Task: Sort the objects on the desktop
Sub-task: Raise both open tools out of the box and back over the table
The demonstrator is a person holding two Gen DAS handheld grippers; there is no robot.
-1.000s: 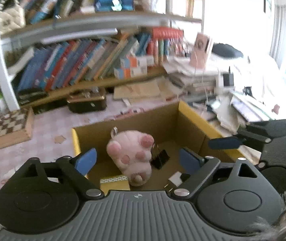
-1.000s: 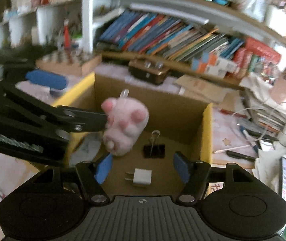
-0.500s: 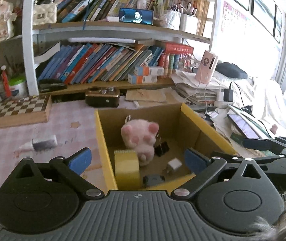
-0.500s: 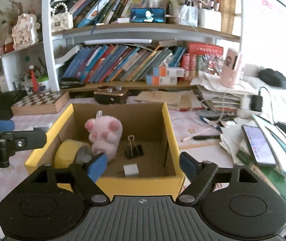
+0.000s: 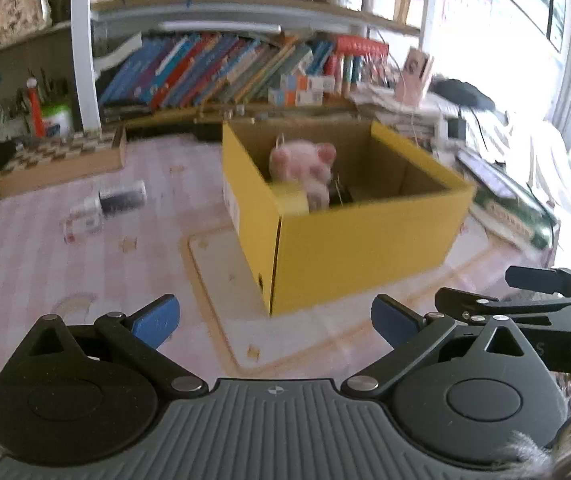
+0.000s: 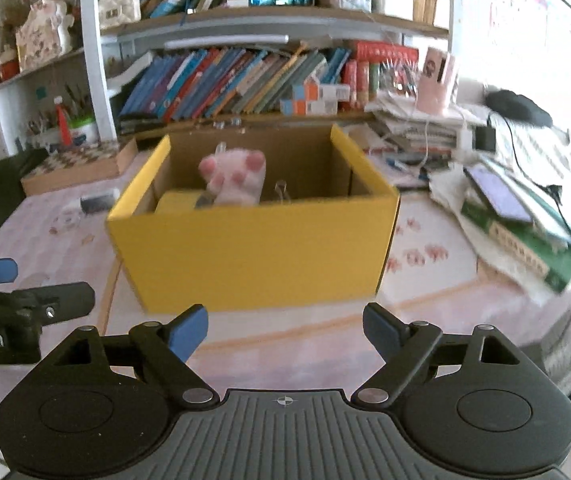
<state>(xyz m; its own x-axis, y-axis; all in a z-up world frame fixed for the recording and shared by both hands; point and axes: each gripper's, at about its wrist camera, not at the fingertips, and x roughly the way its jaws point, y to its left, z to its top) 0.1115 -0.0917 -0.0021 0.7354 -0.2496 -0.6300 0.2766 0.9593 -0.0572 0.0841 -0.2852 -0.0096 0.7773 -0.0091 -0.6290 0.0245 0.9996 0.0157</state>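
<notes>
Ahead of the left hand-held gripper (image 5: 275, 318), whose empty jaws are opening, the yellow box (image 5: 349, 248) holds the pink plush (image 5: 305, 168). The right hand-held gripper (image 6: 285, 326) is spread wide, empty. The small dark item (image 5: 121, 196), left on the desk (image 5: 45, 272) ahead-left, could be overlooked.

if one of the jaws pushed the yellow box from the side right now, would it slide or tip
The yellow box would probably slide: it looks wider than tall and sits flat on the tablecloth. It looks like thin cardboard holding only a pink plush and small items, so it is likely light. A push near the rim might dent the wall.
</notes>
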